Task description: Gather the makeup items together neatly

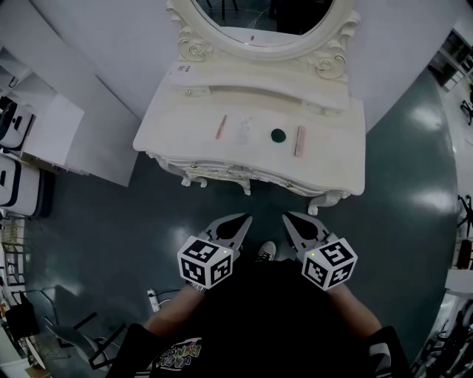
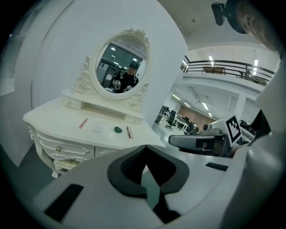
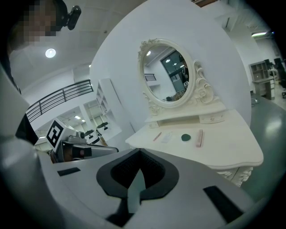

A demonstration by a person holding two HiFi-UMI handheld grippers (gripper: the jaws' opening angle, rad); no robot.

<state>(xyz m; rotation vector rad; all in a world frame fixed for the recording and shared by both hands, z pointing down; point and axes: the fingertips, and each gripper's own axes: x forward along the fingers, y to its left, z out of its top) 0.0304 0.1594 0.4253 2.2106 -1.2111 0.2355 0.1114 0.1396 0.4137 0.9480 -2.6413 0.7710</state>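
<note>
Four makeup items lie in a row on the white vanity table (image 1: 336,159): a thin pink stick (image 1: 221,127), a clear packet (image 1: 244,131), a round green compact (image 1: 278,135) and a pink tube (image 1: 299,140). The left gripper view shows the stick (image 2: 83,123), packet (image 2: 97,127), compact (image 2: 117,129) and tube (image 2: 129,132). The right gripper view shows the stick (image 3: 157,136), the packet (image 3: 166,137), the compact (image 3: 186,137) and the tube (image 3: 199,137). My left gripper (image 1: 241,220) and right gripper (image 1: 290,218) hover side by side in front of the table, well short of it, both shut and empty.
An oval mirror (image 1: 259,22) in a carved frame stands on a raised shelf (image 1: 259,81) at the back of the table. White cabinets (image 1: 44,125) and cases stand at the left. The person's shoe (image 1: 266,252) and a power strip (image 1: 153,299) are on the dark floor.
</note>
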